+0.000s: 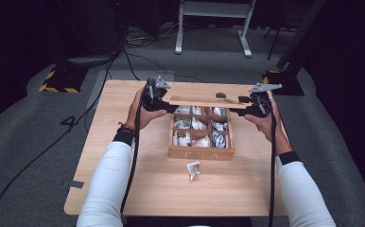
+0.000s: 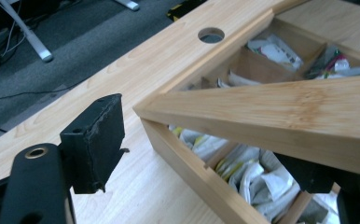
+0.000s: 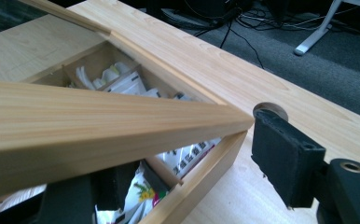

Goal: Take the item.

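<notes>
So the big wooden table [image 1: 138, 189] has a wooden box [image 1: 201, 152] sitting around the middle of it, split into compartments stuffed with tea-bag packets [image 1: 198, 124], and one stray crumpled packet [image 1: 193, 170] lies on the table just in front of the box. The lid [image 1: 204, 101] is the thing being worked here: it's tilted up over the back part of the box, held between the two grippers, one at each end. The left gripper [image 1: 158, 100] is at the lid's left end and the right gripper [image 1: 254, 103] at its right end. In the left gripper view one jaw stands clear beside the lid's corner and the other sits under the lid [image 2: 280, 116], so honestly I can't tell if it's clamped or just cradling; same story in the right gripper view with the lid [image 3: 99, 121]. My guess is the lid is light, rigid and not fragile, but smooth-finished wood could slip on the pads. I'd grab it on the short side edges, near the middle of each, keeping both ends level so it doesn't twist.
</notes>
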`<action>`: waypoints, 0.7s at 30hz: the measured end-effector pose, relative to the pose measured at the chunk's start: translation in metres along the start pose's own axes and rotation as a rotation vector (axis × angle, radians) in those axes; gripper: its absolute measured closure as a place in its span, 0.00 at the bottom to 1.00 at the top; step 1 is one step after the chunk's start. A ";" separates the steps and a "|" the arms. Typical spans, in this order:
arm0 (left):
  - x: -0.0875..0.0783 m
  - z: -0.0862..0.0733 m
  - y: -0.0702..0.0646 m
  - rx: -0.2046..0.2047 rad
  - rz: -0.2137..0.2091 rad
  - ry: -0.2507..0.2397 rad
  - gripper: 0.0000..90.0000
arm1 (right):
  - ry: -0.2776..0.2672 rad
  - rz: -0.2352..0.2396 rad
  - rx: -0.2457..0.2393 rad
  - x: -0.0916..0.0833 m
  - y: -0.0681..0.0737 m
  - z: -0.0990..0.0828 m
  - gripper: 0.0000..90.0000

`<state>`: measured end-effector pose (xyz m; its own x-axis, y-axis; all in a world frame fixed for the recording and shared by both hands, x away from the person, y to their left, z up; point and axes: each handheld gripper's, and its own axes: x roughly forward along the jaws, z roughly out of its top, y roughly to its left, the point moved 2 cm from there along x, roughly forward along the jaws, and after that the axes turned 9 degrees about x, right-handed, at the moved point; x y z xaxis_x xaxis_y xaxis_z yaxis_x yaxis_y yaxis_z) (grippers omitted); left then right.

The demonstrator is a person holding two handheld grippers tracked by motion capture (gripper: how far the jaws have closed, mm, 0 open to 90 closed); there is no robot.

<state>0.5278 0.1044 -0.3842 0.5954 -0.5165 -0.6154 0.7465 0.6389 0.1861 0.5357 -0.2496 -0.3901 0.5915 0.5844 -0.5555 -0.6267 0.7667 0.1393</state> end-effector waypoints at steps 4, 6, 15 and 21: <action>-0.002 -0.010 -0.008 -0.003 -0.001 0.009 0.24 | -0.017 -0.009 -0.013 -0.006 0.003 -0.013 0.36; -0.002 -0.011 -0.009 0.004 0.003 0.019 0.24 | -0.016 -0.006 -0.010 -0.006 0.003 -0.016 0.36; -0.013 -0.014 -0.016 0.035 0.042 0.038 0.24 | -0.046 -0.002 -0.025 -0.018 0.006 -0.025 0.37; -0.020 -0.019 -0.030 0.093 0.031 0.040 0.26 | -0.039 0.001 -0.078 -0.022 0.016 -0.032 0.38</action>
<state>0.4877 0.1064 -0.3925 0.6077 -0.4731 -0.6379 0.7535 0.5973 0.2748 0.4962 -0.2584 -0.4014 0.6092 0.5962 -0.5229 -0.6640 0.7440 0.0747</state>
